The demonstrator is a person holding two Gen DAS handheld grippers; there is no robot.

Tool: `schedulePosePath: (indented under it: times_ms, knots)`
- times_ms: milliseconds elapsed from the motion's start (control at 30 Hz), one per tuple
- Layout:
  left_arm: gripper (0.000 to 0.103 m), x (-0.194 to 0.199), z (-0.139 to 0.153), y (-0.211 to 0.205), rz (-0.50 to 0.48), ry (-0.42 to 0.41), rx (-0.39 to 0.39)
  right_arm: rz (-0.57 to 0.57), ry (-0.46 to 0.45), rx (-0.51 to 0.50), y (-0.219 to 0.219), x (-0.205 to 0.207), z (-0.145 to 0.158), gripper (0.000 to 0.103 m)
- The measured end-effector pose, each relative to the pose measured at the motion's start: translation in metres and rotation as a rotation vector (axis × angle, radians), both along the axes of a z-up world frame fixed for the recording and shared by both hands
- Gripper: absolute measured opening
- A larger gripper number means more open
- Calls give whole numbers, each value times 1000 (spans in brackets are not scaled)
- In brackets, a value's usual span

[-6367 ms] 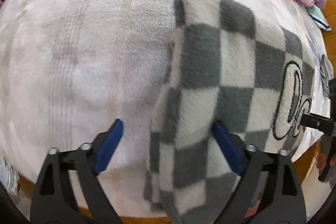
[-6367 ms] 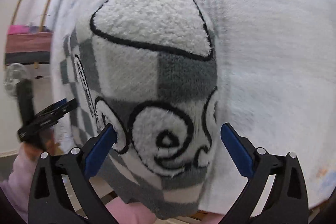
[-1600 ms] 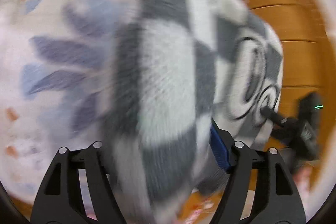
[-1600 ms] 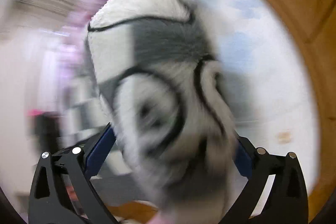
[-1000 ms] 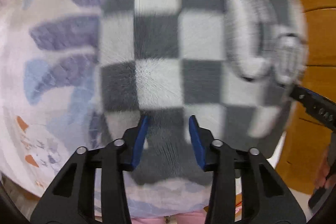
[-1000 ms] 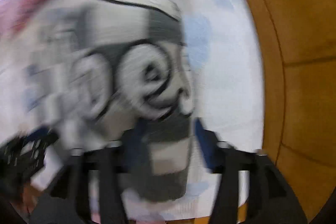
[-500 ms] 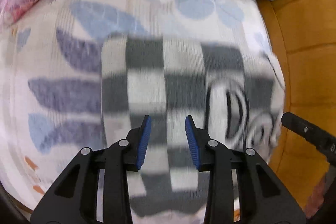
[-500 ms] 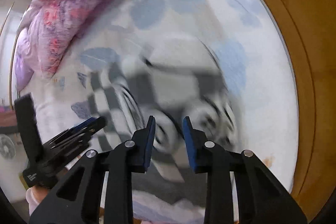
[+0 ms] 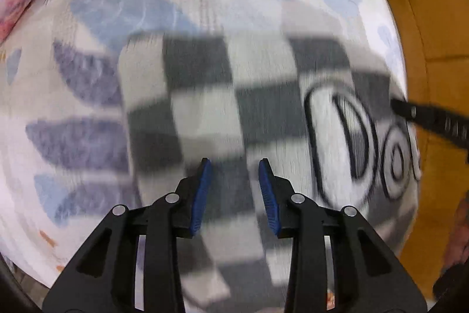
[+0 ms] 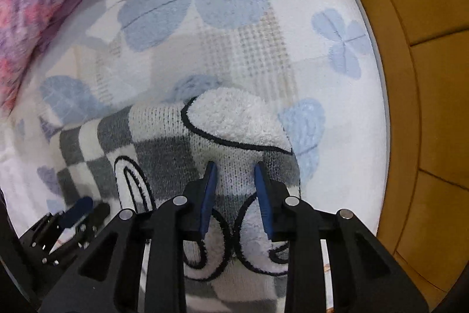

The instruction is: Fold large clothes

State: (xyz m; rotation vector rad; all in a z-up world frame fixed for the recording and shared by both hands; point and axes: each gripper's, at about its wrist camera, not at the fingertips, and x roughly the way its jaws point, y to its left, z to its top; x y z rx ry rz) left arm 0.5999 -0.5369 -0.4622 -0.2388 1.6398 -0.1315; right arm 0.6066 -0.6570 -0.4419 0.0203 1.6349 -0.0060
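Sweater [image 9: 234, 113]: folded checkered bundle on the bed [image 9: 88, 55], long axis left to right across both views.
Left gripper [image 9: 233, 189]: above the plain-checked half, fingers slightly apart, empty.
Right gripper [image 10: 234, 192]: above the lettered end, fingers slightly apart, empty.

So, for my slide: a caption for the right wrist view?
Right gripper open above the folded checkered fleece on the flower-print bedspread.

I see the grey-and-white checkered fleece garment [image 9: 234, 107] with black looping lettering lying folded flat on the bed.
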Motion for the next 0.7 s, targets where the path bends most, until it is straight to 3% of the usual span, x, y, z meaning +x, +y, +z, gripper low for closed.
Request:
schedulePosePath:
  times_ms: [133, 200, 267, 300, 433, 500, 567, 600, 633, 700]
  knots:
    - [34, -73, -2, 7, -5, 49, 6, 8, -75, 44, -5, -42, 37, 26]
    - [34, -106, -10, 13, 22, 74, -17, -9, -70, 64, -2, -69, 49, 27]
    - [34, -137, -15, 17, 61, 51, -43, -7, -40, 84, -1, -108, 39, 27]
    - [34, -149, -22, 17, 65, 77, -51, 16, -36, 76, 1, -127, 31, 27]
    - [35, -189, -48, 14, 63, 186, -41, 181, -22, -127, 27, -186, -3, 27]
    - [36, -199, -50, 19, 99, 194, -76, 223, -25, -189, 39, -190, 5, 27]
    - [52, -203, -46, 28, 153, 174, -104, 191, -19, -73, 40, -178, 26, 27]
    - [68, -203, -46, 32, 174, 179, -93, 168, -39, -22, 38, -168, 36, 27]
    - [72, -203, -48, 36, 196, 193, -91, 140, -76, 8, 34, -155, 49, 27]
    - [72, -203, -59, 45, 272, 241, -162, 90, -133, 29, 24, -122, 69, 28]
